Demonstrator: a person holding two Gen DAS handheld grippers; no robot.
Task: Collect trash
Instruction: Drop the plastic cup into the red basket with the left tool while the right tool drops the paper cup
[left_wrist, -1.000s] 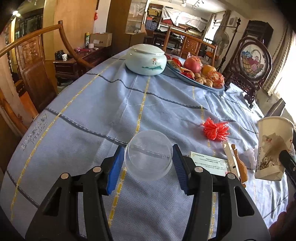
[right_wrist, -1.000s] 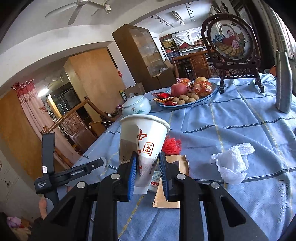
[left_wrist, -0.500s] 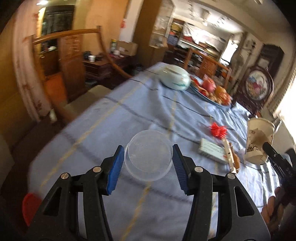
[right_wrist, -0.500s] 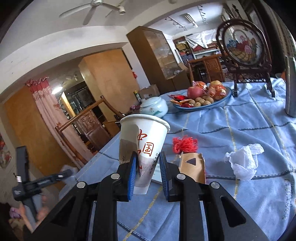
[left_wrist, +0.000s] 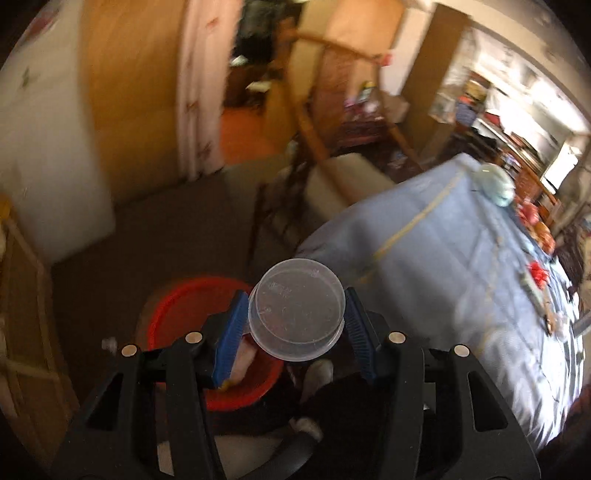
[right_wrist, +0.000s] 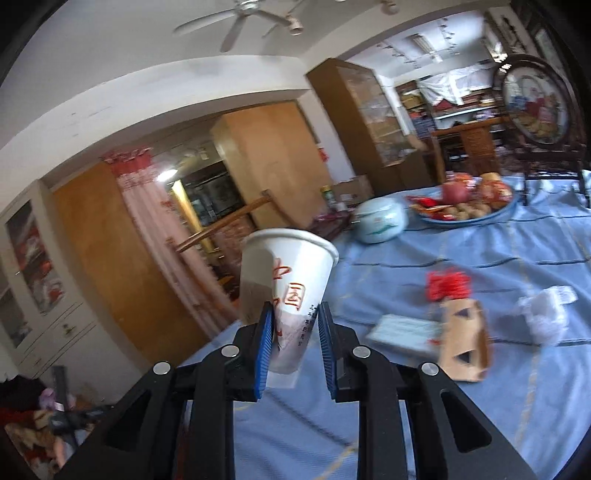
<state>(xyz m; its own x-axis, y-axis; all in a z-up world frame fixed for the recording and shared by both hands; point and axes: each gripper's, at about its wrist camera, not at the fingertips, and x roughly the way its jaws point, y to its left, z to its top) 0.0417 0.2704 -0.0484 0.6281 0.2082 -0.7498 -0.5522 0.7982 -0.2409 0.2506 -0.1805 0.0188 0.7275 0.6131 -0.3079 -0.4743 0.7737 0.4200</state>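
Left gripper (left_wrist: 295, 325): jaws clenched on clear plastic cup (left_wrist: 297, 308), one blue pad each side. Cup axis along fingers, flat base toward camera. Cup off table edge, above floor; red bin (left_wrist: 177, 314) on floor behind and below it.

Right gripper (right_wrist: 294, 341): jaws clenched on paper cup (right_wrist: 286, 280), lower wall squeezed, creased. Long axis near upright, rim up, above blue tablecloth (right_wrist: 480, 406).

Right view only: red tassel (right_wrist: 447, 284), brown paper packet (right_wrist: 465, 343), crumpled tissue (right_wrist: 546, 317).

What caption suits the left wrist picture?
Left claw grips a clear plastic cup above a red bin beside the blue-clothed table.
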